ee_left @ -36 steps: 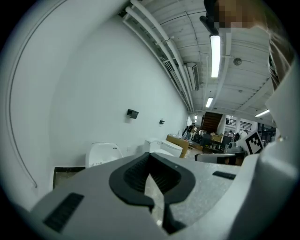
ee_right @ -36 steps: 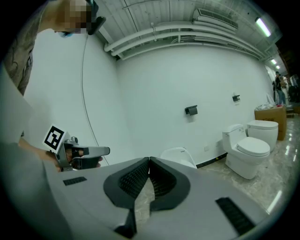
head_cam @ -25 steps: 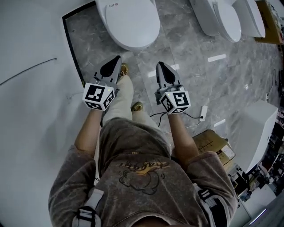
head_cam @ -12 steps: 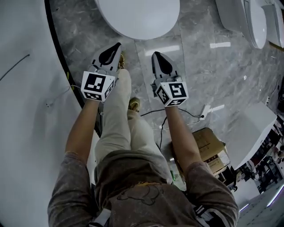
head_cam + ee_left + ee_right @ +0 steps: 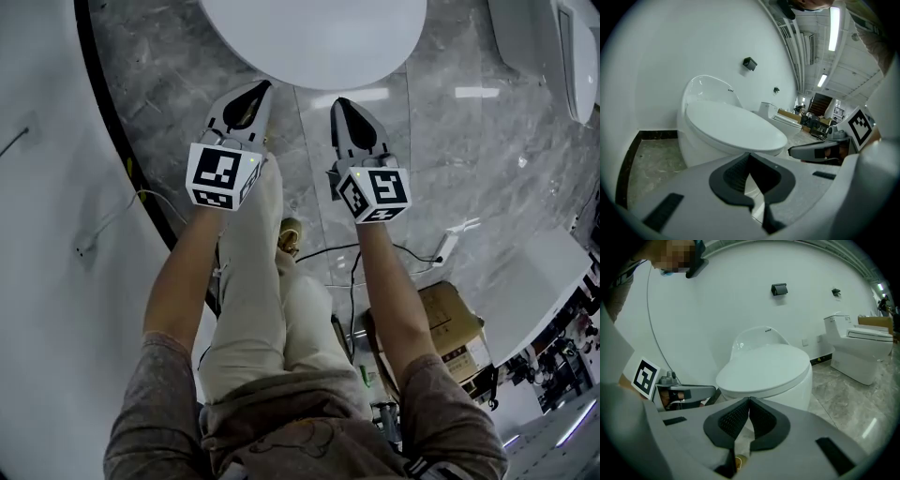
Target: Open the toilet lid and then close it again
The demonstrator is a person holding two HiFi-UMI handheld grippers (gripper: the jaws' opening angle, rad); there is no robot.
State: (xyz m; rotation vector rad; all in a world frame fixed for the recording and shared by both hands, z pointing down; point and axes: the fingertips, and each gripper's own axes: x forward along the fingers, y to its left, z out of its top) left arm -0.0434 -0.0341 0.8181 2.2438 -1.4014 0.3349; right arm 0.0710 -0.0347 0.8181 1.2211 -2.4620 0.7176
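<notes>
A white toilet with its lid (image 5: 314,37) down stands on the grey marble floor, filling the top of the head view. The same closed lid (image 5: 736,124) shows ahead in the left gripper view and, as lid (image 5: 764,369), in the right gripper view. My left gripper (image 5: 255,91) and right gripper (image 5: 339,103) hang side by side just short of the lid's front edge, both pointing at it. Both are shut with nothing between the jaws. Neither touches the toilet.
A white curved wall (image 5: 47,216) with a black floor trim (image 5: 122,159) runs down the left. More toilets (image 5: 553,47) stand at the right. A cardboard box (image 5: 450,328) and a cable with a power strip (image 5: 450,246) lie on the floor behind my right arm.
The toilet lid has grown larger and slid up out of the head view as I came closer and lower. Both grippers have dropped toward the lid's front edge, still shut.
</notes>
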